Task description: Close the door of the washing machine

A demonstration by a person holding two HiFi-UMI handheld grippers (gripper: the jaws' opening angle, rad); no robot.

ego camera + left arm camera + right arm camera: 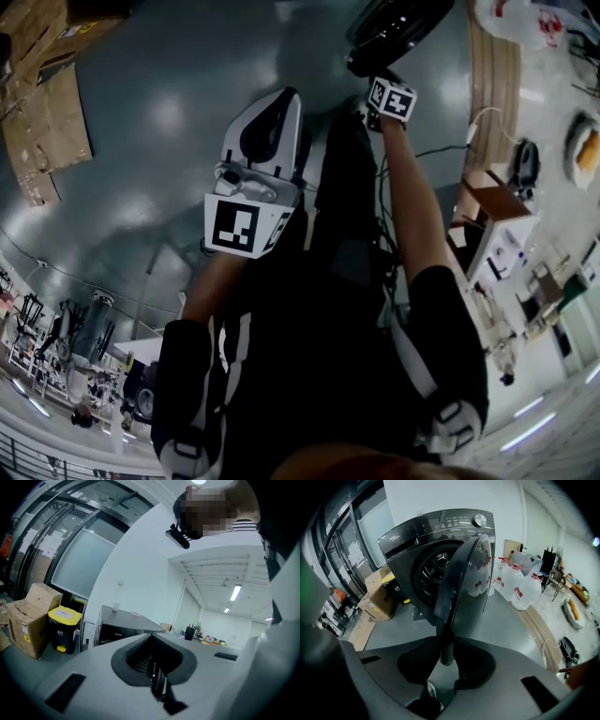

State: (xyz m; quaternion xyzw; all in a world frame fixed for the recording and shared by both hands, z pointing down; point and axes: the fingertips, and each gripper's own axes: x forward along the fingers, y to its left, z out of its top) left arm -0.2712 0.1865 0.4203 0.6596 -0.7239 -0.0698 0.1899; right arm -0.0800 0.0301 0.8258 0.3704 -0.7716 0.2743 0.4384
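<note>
In the right gripper view a dark grey washing machine [422,541] stands with its round door [464,588] swung out edge-on toward me, the drum opening [436,569] showing behind it. My right gripper [446,641] is shut on the door's near rim, a pad touching each side. In the head view the door [398,23] lies at the top, just beyond the right gripper's marker cube [392,98]. My left gripper [153,658] is shut and empty, held level near my body [253,187], pointing away from the machine.
Large water jugs [520,585] stand right of the machine, beside a wooden strip [543,630]. Cardboard boxes [377,602] sit to its left. The left gripper view shows a yellow-lidded bin [63,627], boxes [28,618] and a black appliance [124,630].
</note>
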